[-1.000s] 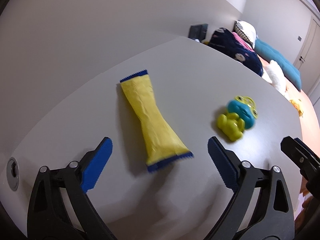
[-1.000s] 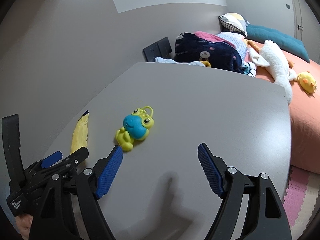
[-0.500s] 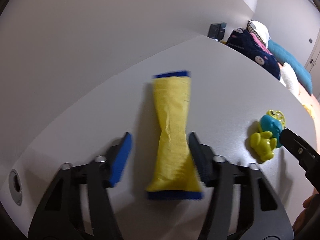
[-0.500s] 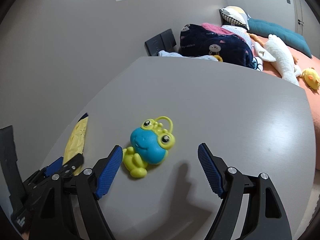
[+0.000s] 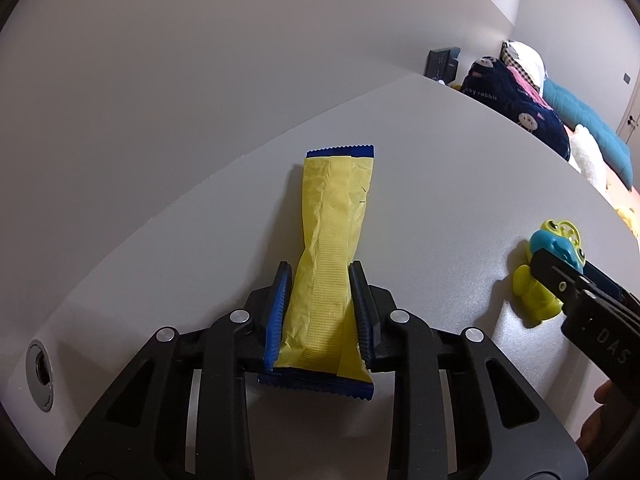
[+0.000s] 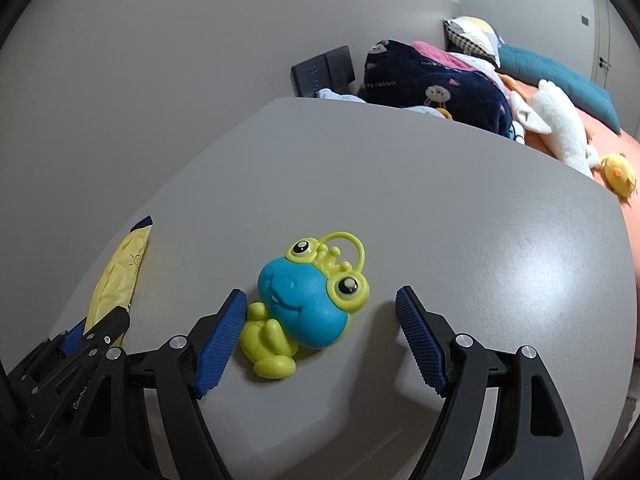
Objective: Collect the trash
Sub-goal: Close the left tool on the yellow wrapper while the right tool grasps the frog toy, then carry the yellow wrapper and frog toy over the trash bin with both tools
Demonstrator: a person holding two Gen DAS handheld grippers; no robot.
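A long yellow wrapper [image 5: 336, 208] with blue serrated ends lies on the grey table [image 5: 460, 168]. My left gripper [image 5: 319, 276] is shut on the wrapper's near half, both blue pads pressing its sides. A blue and yellow-green frog toy [image 6: 304, 304] lies to its right. My right gripper [image 6: 320, 296] straddles the frog and its jaws are closing. The left pad is at the frog's arm and the right pad stands apart from its head. In the right wrist view, the wrapper [image 6: 118, 276] and left gripper [image 6: 80, 336] show at the lower left.
A bed [image 6: 616, 148] with a dark blue blanket [image 6: 432, 80], pillows and plush toys runs past the table's far right edge. A black wall panel [image 6: 324, 70] sits behind the table. A round metal grommet [image 5: 39, 374] is set in the table near left.
My left gripper closed onto the yellow wrapper. My right gripper moved forward until the frog toy lay between its fingers, which have narrowed slightly.
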